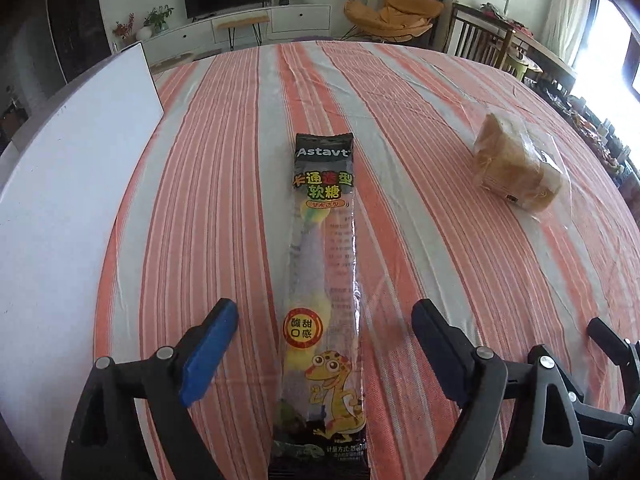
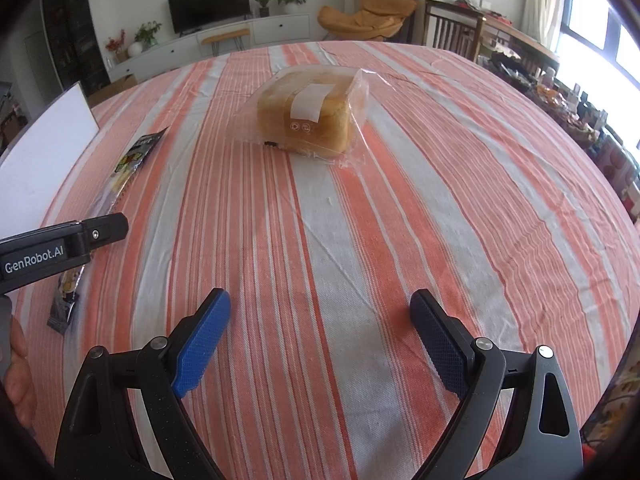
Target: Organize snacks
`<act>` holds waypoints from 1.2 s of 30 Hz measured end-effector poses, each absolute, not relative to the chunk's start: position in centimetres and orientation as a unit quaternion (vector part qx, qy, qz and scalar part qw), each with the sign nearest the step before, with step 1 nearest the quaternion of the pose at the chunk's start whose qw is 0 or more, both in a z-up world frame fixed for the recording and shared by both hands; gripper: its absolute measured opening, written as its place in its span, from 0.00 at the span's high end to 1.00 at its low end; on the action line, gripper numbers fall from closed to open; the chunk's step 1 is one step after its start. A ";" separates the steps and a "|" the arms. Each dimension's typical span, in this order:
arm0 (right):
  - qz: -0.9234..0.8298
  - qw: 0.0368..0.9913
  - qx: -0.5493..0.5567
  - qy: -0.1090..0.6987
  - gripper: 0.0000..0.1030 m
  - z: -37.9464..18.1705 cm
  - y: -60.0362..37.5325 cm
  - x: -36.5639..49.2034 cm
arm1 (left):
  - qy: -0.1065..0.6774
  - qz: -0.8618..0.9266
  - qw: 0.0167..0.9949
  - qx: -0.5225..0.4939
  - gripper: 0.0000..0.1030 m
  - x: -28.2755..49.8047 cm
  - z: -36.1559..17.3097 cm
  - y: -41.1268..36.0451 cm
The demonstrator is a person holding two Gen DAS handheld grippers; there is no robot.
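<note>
Only the left wrist view shows the gummy candy packet (image 1: 324, 280) face up and whole, with its "Astavt" header and yellow gecko; in the right wrist view the same packet (image 2: 120, 172) is a foreshortened sliver partly hidden behind the left gripper's black arm. The right wrist view alone shows the white label on top of the bagged bread loaf (image 2: 310, 114).

Taking the candy packet as landmark on the striped tablecloth (image 1: 440, 240): the left gripper (image 1: 324, 344) straddles its near end, blue pads (image 1: 208, 356) spread wide on either side, released, not pressing it. The loaf lies well apart to the packet's right, the white board (image 1: 72, 184) to its left. The right gripper (image 2: 320, 340), to the packet's right, hangs released over bare cloth, loaf ahead of it.
</note>
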State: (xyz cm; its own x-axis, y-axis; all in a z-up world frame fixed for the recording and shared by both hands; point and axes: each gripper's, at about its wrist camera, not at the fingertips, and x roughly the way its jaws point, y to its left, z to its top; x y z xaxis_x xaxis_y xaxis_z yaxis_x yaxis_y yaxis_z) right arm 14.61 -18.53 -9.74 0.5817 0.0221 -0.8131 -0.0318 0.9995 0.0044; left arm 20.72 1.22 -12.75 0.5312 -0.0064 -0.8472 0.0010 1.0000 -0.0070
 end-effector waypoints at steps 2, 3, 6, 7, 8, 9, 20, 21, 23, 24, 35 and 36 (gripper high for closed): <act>0.015 0.889 -0.005 0.457 0.09 -9.7 -18.5 14.6 | 0.470 0.006 0.883 0.009 0.05 20.7 -13.0 1.2; 0.015 0.889 -0.005 0.457 0.09 -9.7 -18.5 14.6 | 0.467 0.009 0.884 0.001 0.01 20.7 -13.2 1.5; 0.014 0.890 -0.006 0.456 0.09 -9.6 -18.5 14.5 | 0.455 0.016 0.890 -0.012 0.00 20.6 -13.4 2.2; 0.014 0.890 -0.006 0.456 0.09 -9.6 -18.5 14.5 | 0.455 0.016 0.890 -0.012 0.00 20.6 -13.4 2.3; 0.013 0.890 -0.006 0.456 0.09 -9.6 -18.5 14.4 | 0.455 0.016 0.890 -0.012 0.00 20.5 -13.3 2.2; 0.013 0.890 -0.005 0.456 0.09 -9.6 -18.5 14.4 | 0.455 0.016 0.890 -0.012 0.00 20.5 -13.3 2.2; 0.010 0.891 -0.006 0.454 0.09 -9.6 -18.4 14.3 | 0.455 0.016 0.890 -0.011 0.00 20.5 -13.3 2.2; 0.010 0.891 -0.006 0.454 0.09 -9.6 -18.4 14.3 | 0.455 0.016 0.890 -0.011 0.00 20.5 -13.3 2.1; 0.010 0.891 -0.006 0.454 0.09 -9.6 -18.4 14.3 | 0.455 0.016 0.890 -0.011 0.00 20.5 -13.3 2.2; 0.010 0.891 -0.006 0.454 0.09 -9.6 -18.4 14.3 | 0.455 0.016 0.890 -0.011 0.00 20.5 -13.3 2.1; 0.010 0.891 -0.006 0.454 0.09 -9.7 -18.4 14.2 | 0.455 0.016 0.890 -0.011 0.00 20.5 -13.3 2.1; 0.010 0.891 -0.006 0.454 0.09 -9.7 -18.4 14.2 | 0.455 0.016 0.890 -0.011 0.00 20.6 -13.3 2.1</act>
State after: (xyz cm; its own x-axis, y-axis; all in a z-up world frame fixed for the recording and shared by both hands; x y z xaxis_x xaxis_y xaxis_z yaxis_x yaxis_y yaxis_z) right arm 14.25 -18.38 -9.66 0.5874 0.0116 -0.8092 -0.0229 0.9997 -0.0023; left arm 20.55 2.13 -13.29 0.5851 0.0185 -0.8107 -0.0390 0.9992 -0.0053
